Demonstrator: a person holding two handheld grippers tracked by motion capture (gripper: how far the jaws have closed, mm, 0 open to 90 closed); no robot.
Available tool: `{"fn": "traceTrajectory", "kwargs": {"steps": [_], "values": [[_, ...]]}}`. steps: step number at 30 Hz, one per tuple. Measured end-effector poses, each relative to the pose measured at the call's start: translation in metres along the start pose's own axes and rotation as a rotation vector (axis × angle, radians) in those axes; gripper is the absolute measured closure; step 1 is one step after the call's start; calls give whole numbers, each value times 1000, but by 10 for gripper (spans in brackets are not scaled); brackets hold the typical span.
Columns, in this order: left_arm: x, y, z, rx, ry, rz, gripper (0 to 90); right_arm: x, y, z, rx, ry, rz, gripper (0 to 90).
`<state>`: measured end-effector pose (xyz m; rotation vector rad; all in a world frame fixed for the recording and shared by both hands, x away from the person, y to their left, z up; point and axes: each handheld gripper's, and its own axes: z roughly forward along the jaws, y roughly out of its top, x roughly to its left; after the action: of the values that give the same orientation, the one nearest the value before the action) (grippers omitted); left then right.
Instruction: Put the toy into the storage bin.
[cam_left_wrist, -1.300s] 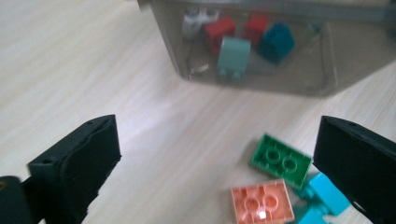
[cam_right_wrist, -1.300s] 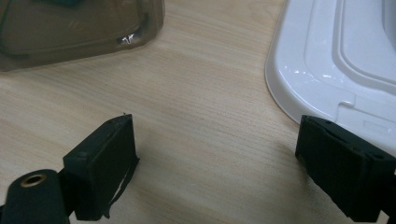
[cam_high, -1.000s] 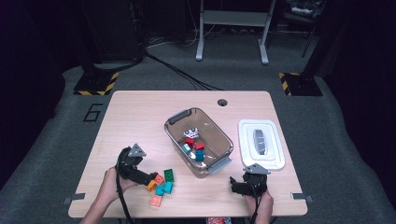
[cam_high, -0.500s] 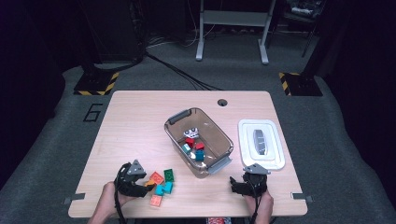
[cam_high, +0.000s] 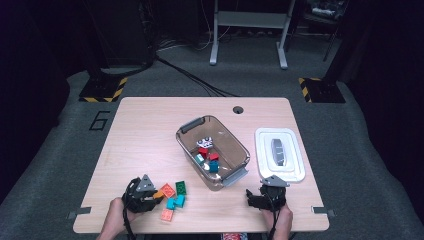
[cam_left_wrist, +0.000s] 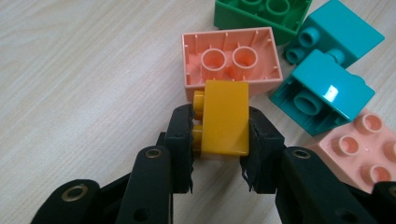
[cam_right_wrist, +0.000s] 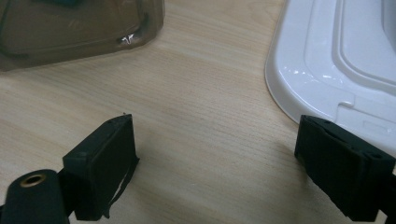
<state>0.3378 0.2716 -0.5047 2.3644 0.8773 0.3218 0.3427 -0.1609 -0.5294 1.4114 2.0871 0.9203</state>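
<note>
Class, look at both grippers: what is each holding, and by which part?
The left gripper clamps the yellow block by its two opposite sides, one studded. The right gripper stands open and holds nothing.

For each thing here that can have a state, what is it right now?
Left hand-held gripper: shut on the yellow plastic brick, jaws just closed.
Right hand-held gripper: open, nothing between its jaws.
Clear plastic bin: uncovered, bricks inside.
White plastic lid: off, flat on the table.
</note>
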Motion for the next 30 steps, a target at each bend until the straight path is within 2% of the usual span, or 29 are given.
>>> {"fn": "traceTrajectory", "kwargs": {"steps": [1, 9, 11, 16, 25, 26, 30], "values": [[1, 0, -1, -5, -10, -12, 668, 1, 0, 0, 3, -1, 8, 116], [11, 2, -7, -41, -15, -64, 669, 0, 0, 0, 0, 0, -1, 117], [13, 3, -9, -65, -8, -78, 669, 0, 0, 0, 0, 0, -1, 117], [20, 7, -14, -80, 0, -89, 670, 0, 0, 0, 0, 0, 0, 117], [33, 20, -22, -88, 11, -84, 670, 1, 0, 0, 4, -1, 10, 117], [36, 22, -23, -79, -3, -86, 670, 0, 0, 0, 2, -1, 6, 117], [42, 31, -24, -90, -8, -86, 670, 1, 0, 0, 5, -1, 13, 117]]}}
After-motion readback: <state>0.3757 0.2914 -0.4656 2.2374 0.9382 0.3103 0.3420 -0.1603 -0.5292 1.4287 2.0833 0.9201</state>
